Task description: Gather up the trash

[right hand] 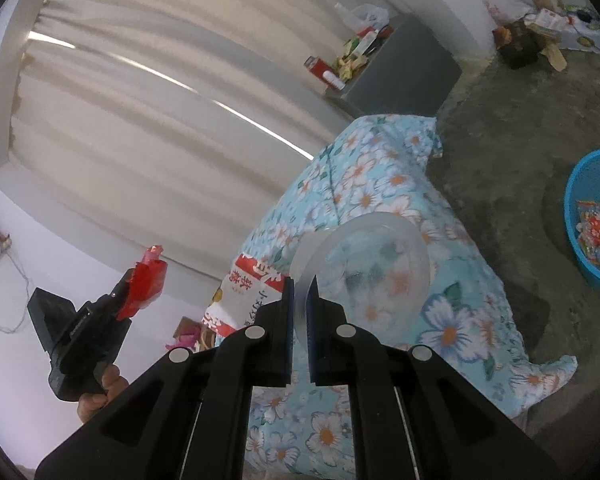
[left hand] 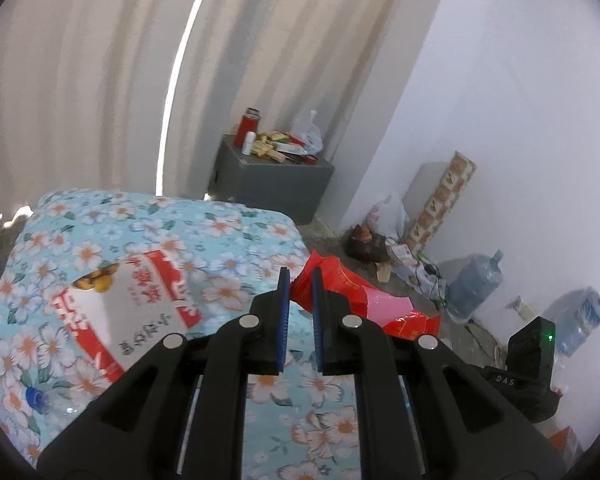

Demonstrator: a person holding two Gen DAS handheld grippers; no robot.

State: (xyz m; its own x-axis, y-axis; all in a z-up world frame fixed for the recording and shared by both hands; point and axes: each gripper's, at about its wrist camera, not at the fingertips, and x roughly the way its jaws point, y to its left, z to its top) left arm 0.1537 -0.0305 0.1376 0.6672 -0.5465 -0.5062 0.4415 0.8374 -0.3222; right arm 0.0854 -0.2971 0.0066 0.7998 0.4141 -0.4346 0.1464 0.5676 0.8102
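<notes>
Left gripper [left hand: 300, 280]: jaws clenched on a red wrapper [left hand: 340, 284], lifted clear of the floral cloth [left hand: 220, 232]. Right gripper [right hand: 300, 288]: pinching the rim of a clear plastic lid [right hand: 364, 264], also lifted. A white snack bag [left hand: 120, 304] lies on the cloth, uncollected. Blue basket [right hand: 572, 200] sits on the floor well to the right, trash already inside. Judged step: carrying both pieces to the basket. Next move calls for swinging over its rim, then letting go.
</notes>
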